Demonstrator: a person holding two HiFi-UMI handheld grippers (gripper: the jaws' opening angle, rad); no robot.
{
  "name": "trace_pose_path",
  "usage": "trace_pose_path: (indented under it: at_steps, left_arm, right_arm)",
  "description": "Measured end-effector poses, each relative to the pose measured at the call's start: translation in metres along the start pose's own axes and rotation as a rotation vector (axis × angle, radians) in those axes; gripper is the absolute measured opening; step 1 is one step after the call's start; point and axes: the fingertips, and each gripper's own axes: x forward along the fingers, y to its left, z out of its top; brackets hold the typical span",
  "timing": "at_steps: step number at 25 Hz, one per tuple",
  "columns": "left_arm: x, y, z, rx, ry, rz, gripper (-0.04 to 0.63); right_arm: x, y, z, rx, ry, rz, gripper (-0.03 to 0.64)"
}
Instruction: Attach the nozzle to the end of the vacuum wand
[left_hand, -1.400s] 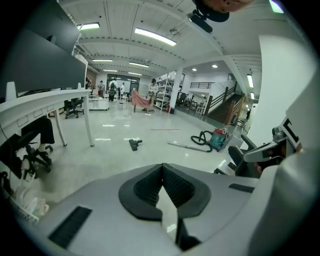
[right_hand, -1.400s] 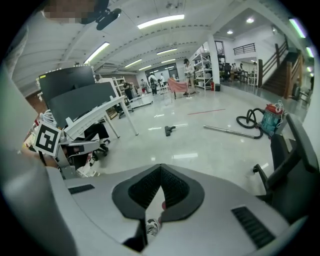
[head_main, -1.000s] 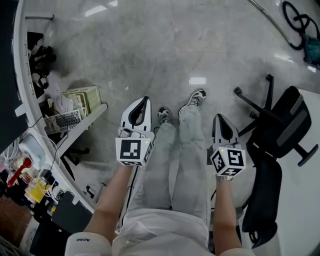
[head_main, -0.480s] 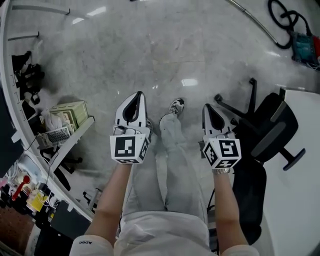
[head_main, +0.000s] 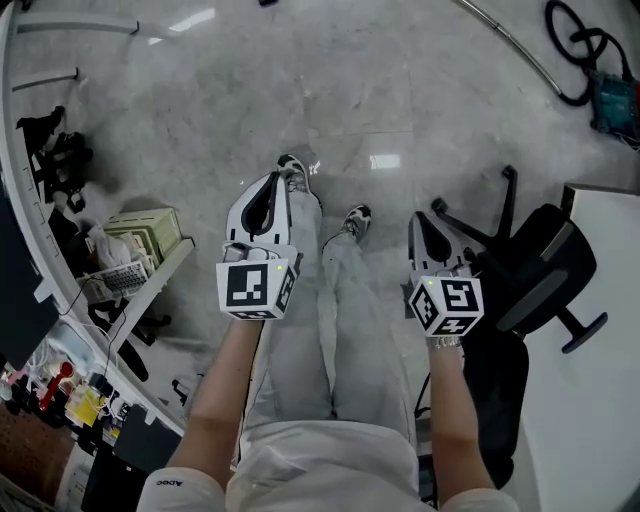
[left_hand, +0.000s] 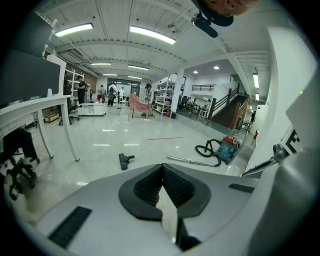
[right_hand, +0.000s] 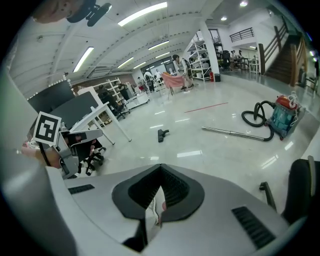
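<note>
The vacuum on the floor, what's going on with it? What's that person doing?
A person, mid-step, carries a left hand-held gripper and a right hand-held gripper, both shut and empty. The vacuum, the wand and the nozzle lie on the floor ahead, the nozzle apart from the wand. Nothing is attached yet.

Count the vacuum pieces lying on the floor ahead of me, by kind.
Nozzle: 1
Wand: 1
Canister with hose: 1
Total: 3
</note>
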Motion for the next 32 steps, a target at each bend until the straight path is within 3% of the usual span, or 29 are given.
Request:
trace_pose_path:
  at_steps: [4, 11, 21, 25, 32]
  left_arm:
    - [0.015, 0.025, 0.015, 0.006, 0.002, -0.002, 0.01]
    - [0.052, 0.083, 0.053, 0.001, 0.003, -0.035, 0.011]
    - [0.09, 0.191, 0.09, 0.012, 0.004, 0.004, 0.01]
    - [0.114, 0.183, 0.102, 0.033, 0.003, -0.02, 0.01]
    - [0.161, 0.127, 0.133, 0.057, -0.004, -0.098, 0.01]
  right_arm:
    - [0.024, 0.019, 0.031, -0.032, -0.009, -0.001, 0.003]
    - [0.076, 0.038, 0.091, 0.019, -0.042, -0.057, 0.003]
    - [0.14, 0.09, 0.155, -0.026, -0.047, -0.055, 0.003]
    - [0.14, 0.075, 0.167, -0.005, -0.05, -0.082, 0.003]
    - [0.14, 0.016, 0.179, 0.048, -0.042, -0.128, 0.003]
